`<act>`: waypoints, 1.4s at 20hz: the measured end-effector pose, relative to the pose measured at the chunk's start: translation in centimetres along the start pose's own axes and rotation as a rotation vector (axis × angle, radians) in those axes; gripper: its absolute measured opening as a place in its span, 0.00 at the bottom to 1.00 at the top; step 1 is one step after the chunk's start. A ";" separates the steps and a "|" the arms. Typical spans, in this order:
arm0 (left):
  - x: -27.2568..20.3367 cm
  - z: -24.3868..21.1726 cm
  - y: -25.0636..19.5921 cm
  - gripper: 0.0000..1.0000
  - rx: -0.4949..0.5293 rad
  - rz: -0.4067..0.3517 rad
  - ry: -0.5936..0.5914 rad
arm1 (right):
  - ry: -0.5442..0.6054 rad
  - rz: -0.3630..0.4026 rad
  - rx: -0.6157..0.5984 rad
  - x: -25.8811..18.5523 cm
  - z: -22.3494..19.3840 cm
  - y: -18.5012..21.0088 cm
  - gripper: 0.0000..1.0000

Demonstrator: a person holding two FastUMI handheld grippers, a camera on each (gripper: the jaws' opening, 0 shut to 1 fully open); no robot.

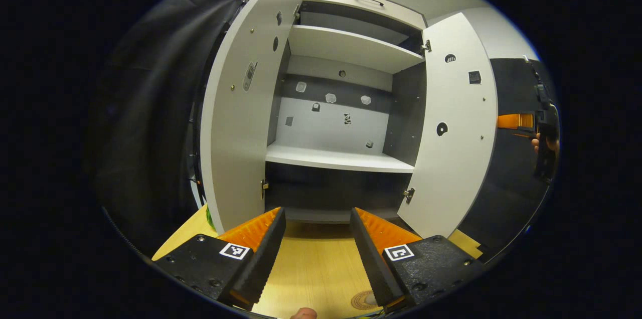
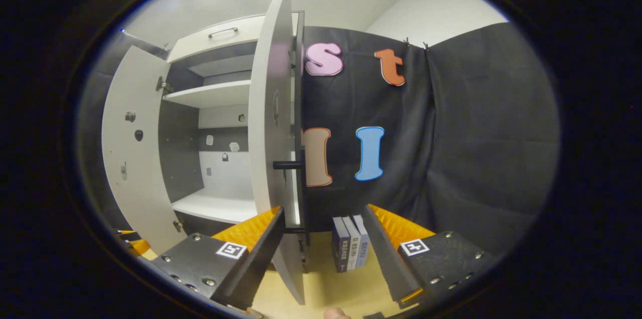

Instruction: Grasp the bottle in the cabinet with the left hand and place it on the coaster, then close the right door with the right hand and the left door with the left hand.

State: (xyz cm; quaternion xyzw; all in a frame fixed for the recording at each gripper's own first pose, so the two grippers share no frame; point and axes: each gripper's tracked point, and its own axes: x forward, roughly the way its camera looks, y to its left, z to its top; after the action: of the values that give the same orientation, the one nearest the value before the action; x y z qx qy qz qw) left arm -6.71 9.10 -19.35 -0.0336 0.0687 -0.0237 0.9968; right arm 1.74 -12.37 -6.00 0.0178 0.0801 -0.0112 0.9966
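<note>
Left claw (image 1: 317, 249) rides low over the pale wooden worktop (image 1: 316, 269), fingers spread apart with nothing between them, pointed straight into the open white-and-grey cabinet (image 1: 341, 108). I see no bottle on its shelves, and can't tell where the bottle stands. A round tan patterned coaster (image 1: 363, 300) lies on the worktop just beside the left claw's right-hand finger, partly hidden by it. My judgement: the placing step is likely done and the doors remain.

Right claw (image 2: 323, 254) is also spread, empty, and faces the edge of the white right door (image 2: 273, 133), whose dark bar handle (image 2: 287, 164) sticks out just above the fingers. That lineup suits pushing this door shut first. The white left door (image 1: 241, 123) stands wide open. A few upright books (image 2: 350, 249) stand on the worktop behind the door.
</note>
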 end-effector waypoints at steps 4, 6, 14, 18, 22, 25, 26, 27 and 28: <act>-0.1 0.2 1.1 0.82 0.011 0.025 -0.003 | -0.005 0.011 -0.010 0.0 0.1 0.3 0.96; 0.0 0.4 1.5 0.83 0.010 0.039 -0.006 | -0.004 0.016 -0.011 0.0 0.1 0.3 0.96; -0.7 0.6 2.0 0.82 0.018 0.056 -0.012 | -0.003 0.087 -0.002 0.1 0.0 3.1 0.96; -0.8 0.9 3.1 0.82 0.020 0.076 -0.014 | 0.001 0.144 -0.017 0.1 0.0 6.0 0.93; -1.4 0.7 4.4 0.82 0.003 0.105 -0.016 | 0.011 0.188 -0.020 0.5 -0.1 8.3 0.93; -2.1 0.6 5.7 0.83 0.005 0.129 -0.015 | 0.015 0.207 -0.021 0.9 -0.1 9.7 0.96; -2.4 0.7 6.2 0.83 0.005 0.136 -0.018 | 0.016 0.213 -0.027 1.0 -0.1 10.2 0.96; -2.3 0.7 6.5 0.82 0.004 0.143 -0.020 | 0.015 0.217 -0.032 1.1 0.0 10.6 0.96; -2.5 0.8 6.8 0.82 0.003 0.150 -0.021 | 0.015 0.220 -0.036 1.2 -0.1 10.9 0.96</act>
State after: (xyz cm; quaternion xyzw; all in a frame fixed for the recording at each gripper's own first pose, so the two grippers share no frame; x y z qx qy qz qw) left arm -8.78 16.06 -18.70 -0.0268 0.0605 0.0512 0.9965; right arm 3.22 -1.46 -5.88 0.0086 0.0855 0.0996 0.9913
